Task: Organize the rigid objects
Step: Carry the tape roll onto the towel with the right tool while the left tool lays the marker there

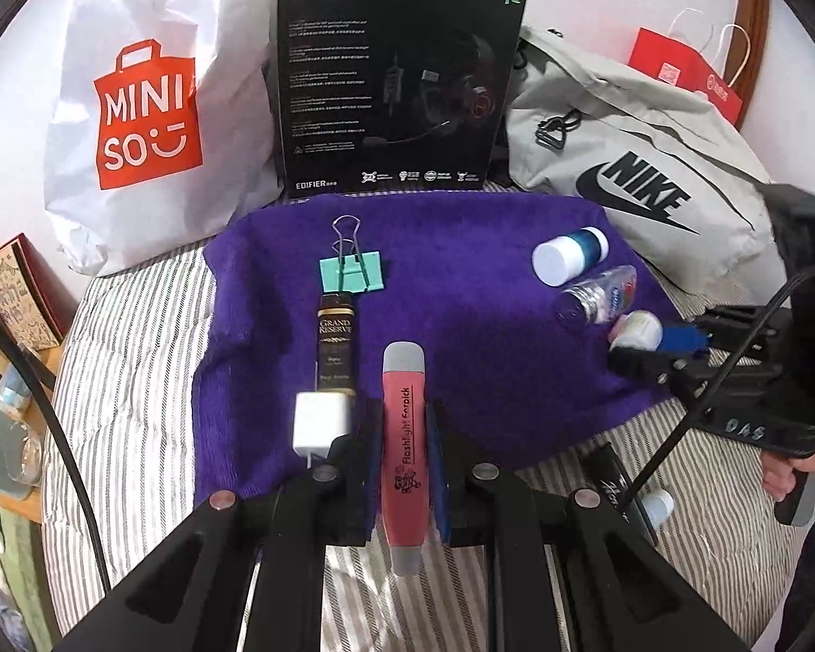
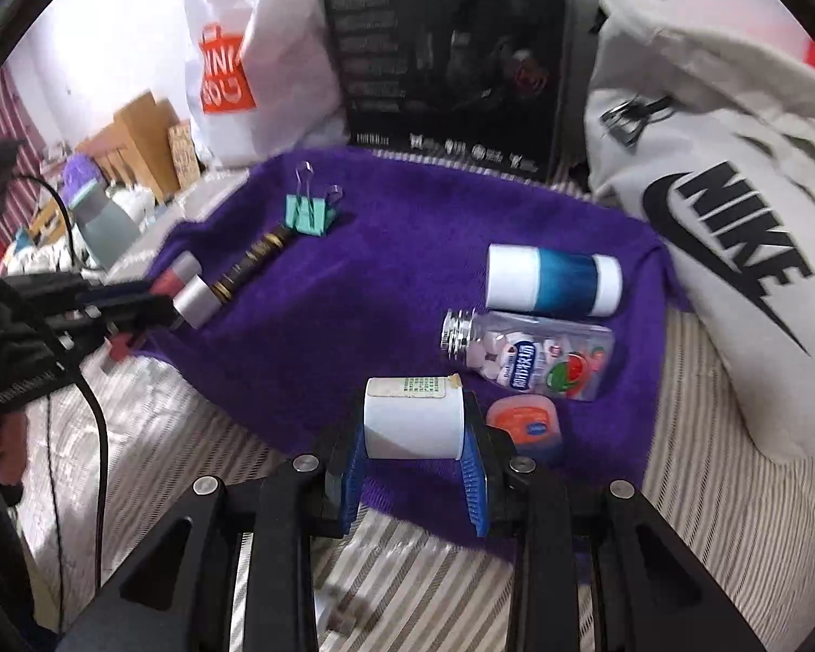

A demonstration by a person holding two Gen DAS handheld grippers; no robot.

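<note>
Both tongs are loaded over the purple towel, mid-sorting.

Left wrist view: left gripper is clamped on the pink earpick at the towel's near edge, beside the white charger and dark tube. Right wrist view: right gripper grips the white bottle at the near right corner, beside the orange tin and candy bottle. Likely placing step: lower each item into its row, then let go.

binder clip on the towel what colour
Mint green binder clip with silver wire handles, clearest in the left wrist view.
</note>
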